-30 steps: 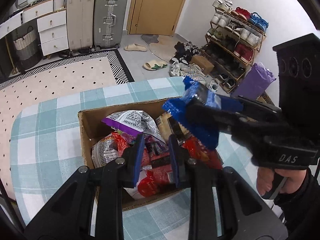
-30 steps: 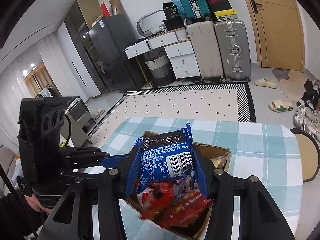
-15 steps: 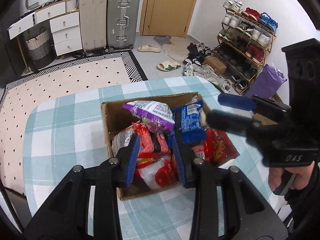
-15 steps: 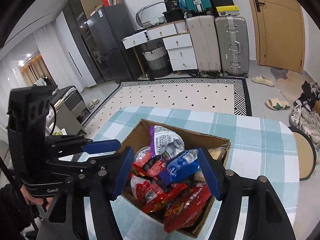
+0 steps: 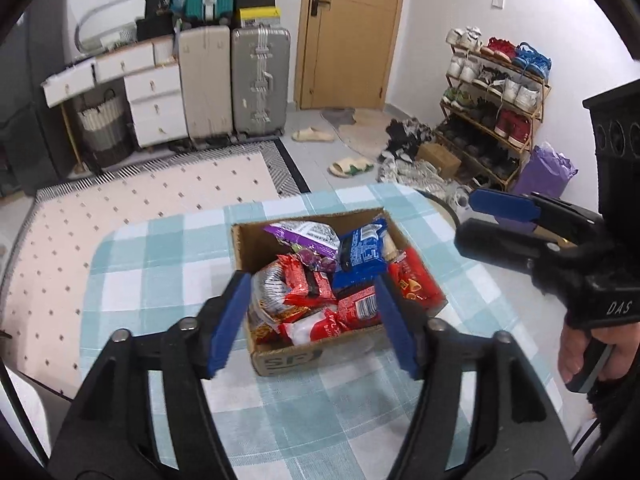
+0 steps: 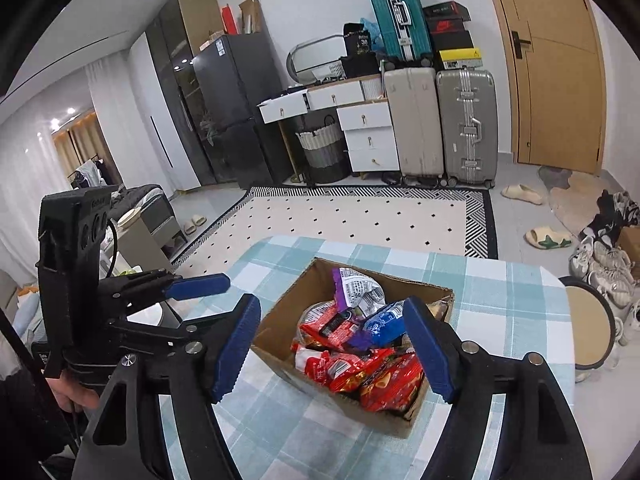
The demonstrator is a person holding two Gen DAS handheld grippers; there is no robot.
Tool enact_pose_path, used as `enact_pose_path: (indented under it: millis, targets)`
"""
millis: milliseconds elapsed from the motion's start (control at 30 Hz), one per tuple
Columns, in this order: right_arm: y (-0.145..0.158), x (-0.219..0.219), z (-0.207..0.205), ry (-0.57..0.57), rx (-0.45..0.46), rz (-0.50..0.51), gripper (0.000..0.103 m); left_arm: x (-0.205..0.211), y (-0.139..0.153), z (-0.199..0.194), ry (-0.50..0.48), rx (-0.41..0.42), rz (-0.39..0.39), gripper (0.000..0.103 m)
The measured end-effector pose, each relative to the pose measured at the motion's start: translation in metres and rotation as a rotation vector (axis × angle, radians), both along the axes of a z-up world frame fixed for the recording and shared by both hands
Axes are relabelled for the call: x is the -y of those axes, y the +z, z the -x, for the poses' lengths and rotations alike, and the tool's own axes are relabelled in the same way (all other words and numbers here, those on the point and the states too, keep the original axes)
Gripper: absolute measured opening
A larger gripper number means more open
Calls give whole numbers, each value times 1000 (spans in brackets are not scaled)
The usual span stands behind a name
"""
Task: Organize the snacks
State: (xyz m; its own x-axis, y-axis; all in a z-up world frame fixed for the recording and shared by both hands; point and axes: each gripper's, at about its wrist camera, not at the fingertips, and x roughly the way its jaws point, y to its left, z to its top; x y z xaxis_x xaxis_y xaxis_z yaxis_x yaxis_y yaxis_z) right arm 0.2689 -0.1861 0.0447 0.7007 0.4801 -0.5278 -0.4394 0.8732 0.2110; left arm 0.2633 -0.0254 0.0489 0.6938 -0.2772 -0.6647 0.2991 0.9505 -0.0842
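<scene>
- As far as could be judged, the snacks point(image 5: 320, 292) were gathered in the box point(image 5: 288, 356) mid-table point(image 5: 160, 260); little was left.
- Left gripper point(image 5: 312, 320) and right gripper point(image 6: 332, 344) were held wide open, empty.

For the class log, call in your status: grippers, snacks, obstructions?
Left gripper open, empty. Right gripper open, empty. Blue packet in cardboard box with other snacks. Nothing in the way.

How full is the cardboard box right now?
Full: the cardboard box is heaped with snack packets, and the blue packet rises above its rim.
</scene>
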Motion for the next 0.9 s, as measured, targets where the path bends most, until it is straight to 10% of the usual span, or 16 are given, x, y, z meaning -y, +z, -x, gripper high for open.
enact_pose_path:
  millis: [433, 900]
  targets:
    - [21, 1, 97, -4, 160, -1, 102, -5, 55, 113, 66, 204, -66, 103]
    - [-35, -3, 189, -6, 289, -5, 103, -34, 26, 198, 161, 251, -58, 103]
